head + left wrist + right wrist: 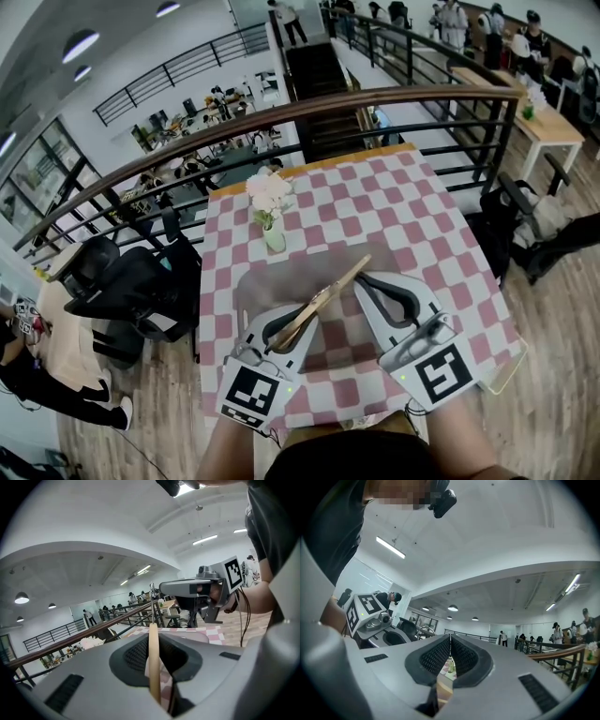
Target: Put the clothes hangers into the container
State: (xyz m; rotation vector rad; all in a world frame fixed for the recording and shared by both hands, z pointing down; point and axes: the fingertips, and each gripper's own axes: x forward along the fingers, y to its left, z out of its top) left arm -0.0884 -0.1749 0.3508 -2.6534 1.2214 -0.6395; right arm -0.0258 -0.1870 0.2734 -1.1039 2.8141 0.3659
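Note:
A wooden clothes hanger [339, 284] slants up and to the right over the pink-and-white checked table [431, 216]. My left gripper [314, 314] is shut on it. In the left gripper view its wooden bar [153, 660] stands upright between the two pads. My right gripper [364, 281] hovers just right of the hanger's upper end, shut and with nothing held. In the right gripper view the right gripper [450, 637] shows its pads meeting. A pale translucent shape [267, 286] lies on the cloth under the grippers, and I cannot tell its form.
A glass vase of white flowers [270, 211] stands on the table behind the grippers. A dark railing [281, 117] runs along the table's far side. Black office chairs [122, 281] stand to the left. A thin yellowish frame [511, 370] sticks out at the table's front right corner.

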